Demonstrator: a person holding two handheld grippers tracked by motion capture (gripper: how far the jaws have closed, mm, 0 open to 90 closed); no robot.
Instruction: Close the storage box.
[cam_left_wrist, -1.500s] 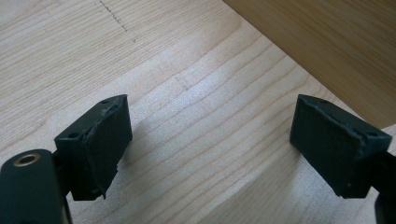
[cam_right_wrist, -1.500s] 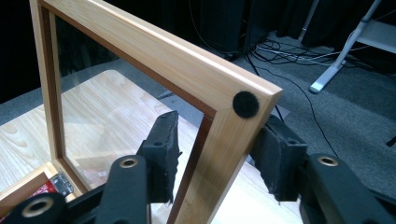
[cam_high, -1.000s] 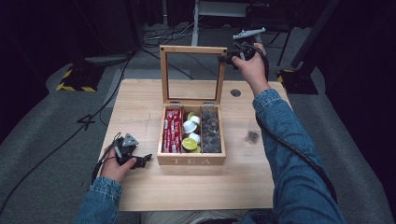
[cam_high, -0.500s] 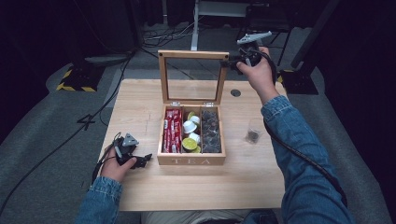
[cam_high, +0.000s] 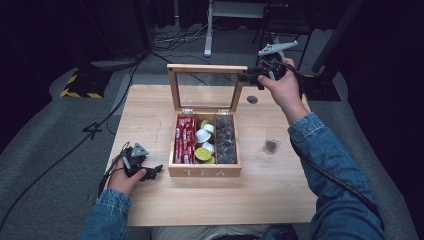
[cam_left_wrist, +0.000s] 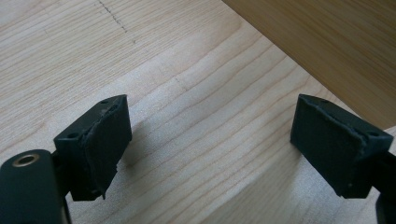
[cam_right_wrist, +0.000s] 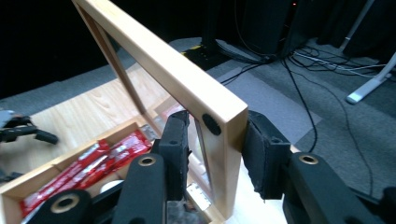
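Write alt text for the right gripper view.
The right tool straddles the corner of the tea box's upright glass-paned lid, one jaw each side of the wooden frame. Below, red packets fill the open box; cables cross the grey floor behind.

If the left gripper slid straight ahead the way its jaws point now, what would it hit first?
Most likely the tea box: the left gripper, jaws open over bare table, points toward the box's wooden side wall. Nothing lies between them, though depth is hard to judge.
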